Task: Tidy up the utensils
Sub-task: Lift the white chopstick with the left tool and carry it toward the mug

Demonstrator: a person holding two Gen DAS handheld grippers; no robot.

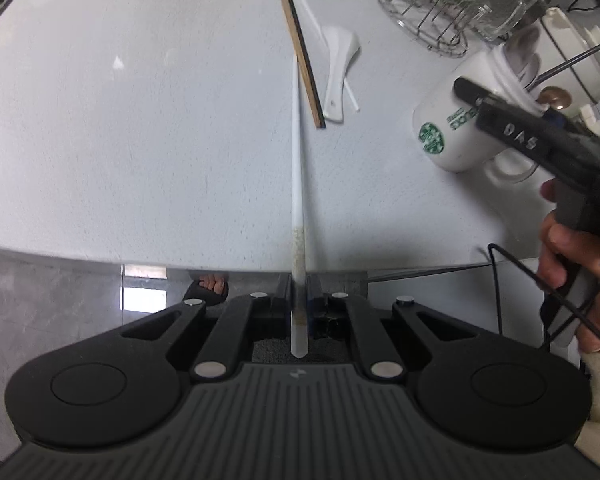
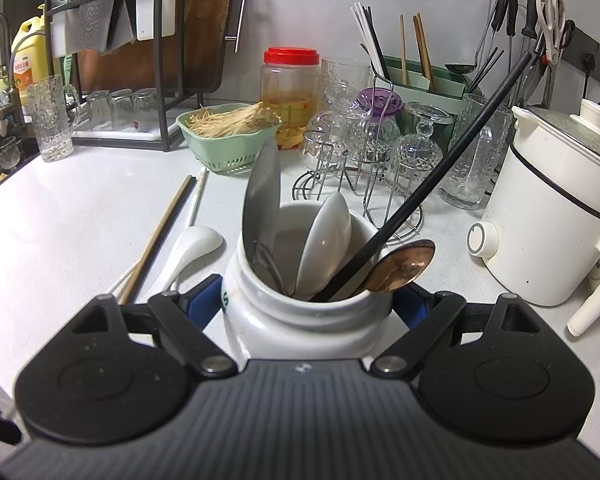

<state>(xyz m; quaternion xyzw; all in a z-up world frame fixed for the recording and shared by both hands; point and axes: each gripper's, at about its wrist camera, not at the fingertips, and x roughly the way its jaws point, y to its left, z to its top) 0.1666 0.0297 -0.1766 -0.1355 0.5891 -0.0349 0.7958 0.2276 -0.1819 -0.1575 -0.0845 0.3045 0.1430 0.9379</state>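
My left gripper (image 1: 300, 285) is shut on a long white chopstick (image 1: 298, 160) that points away over the white counter (image 1: 140, 140). Beyond its tip lie a brown and a black chopstick (image 1: 302, 52), a white ceramic spoon (image 1: 336, 76) and another white chopstick (image 1: 350, 94). My right gripper (image 2: 308, 300) is shut on a white mug (image 2: 300, 324) with a green logo (image 1: 432, 138), its blue pads (image 2: 202, 300) pressing on both sides. In the mug stand a grey spoon (image 2: 262, 208), a white spoon (image 2: 326, 240), a copper spoon (image 2: 404, 266) and a black chopstick (image 2: 440, 168).
A wire rack of upturned glasses (image 2: 364, 148) stands behind the mug, with a white electric pot (image 2: 552, 208) to its right. A green basket (image 2: 228, 136) and a red-lidded jar (image 2: 290, 96) sit at the back. The counter's front edge (image 1: 140, 258) lies just under my left gripper.
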